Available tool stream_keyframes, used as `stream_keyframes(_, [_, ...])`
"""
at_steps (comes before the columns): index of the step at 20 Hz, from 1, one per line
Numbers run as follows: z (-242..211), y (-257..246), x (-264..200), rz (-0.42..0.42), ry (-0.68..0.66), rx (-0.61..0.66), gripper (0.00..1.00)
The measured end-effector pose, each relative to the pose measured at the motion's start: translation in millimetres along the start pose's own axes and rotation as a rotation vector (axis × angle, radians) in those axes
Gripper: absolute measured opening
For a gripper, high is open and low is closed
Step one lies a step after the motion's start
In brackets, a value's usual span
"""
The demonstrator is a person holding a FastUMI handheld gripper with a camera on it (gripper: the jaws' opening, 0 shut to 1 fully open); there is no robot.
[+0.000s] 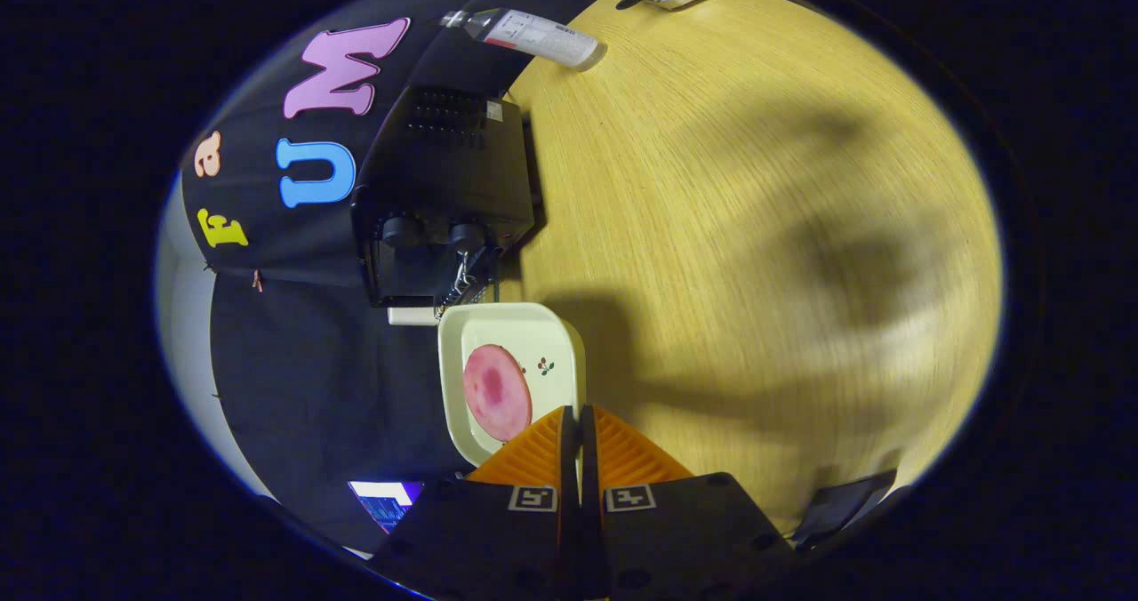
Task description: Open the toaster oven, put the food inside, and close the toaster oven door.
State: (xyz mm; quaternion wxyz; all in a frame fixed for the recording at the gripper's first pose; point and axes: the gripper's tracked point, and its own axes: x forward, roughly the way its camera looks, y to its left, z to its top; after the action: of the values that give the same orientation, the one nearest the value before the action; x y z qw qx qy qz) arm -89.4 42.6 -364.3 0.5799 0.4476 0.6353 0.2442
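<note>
- While our gripper (578,414) is rolled sideways over the wooden table (756,228), its fingers press together, gripping nothing.
- Just ahead of the fingertips we see a cream square plate (551,334) carrying a round pink slice of ham (496,392).
- Beyond the plate stands the black toaster oven (444,201), door closed.
- Farther off a plastic bottle (533,36) lies beside the booth wall.

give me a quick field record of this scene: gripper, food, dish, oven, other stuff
gripper: gripper fingers pressed together at the near rim of the dish, apparently pinching it
food: round pink slice lying in the dish
dish: cream square dish on the wooden table, just ahead of the fingers
oven: black toaster oven beyond the dish; door state unclear
other: plastic bottle lying beyond the oven
</note>
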Motion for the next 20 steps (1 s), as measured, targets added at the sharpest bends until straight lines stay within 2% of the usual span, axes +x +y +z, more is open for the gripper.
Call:
stream_keyframes(9, [-45, 71, 37, -0.062, -0.152, 0.145, 0.05])
stream_keyframes(20, [-13, 151, 133, -0.154, -0.388, 0.333, 0.05])
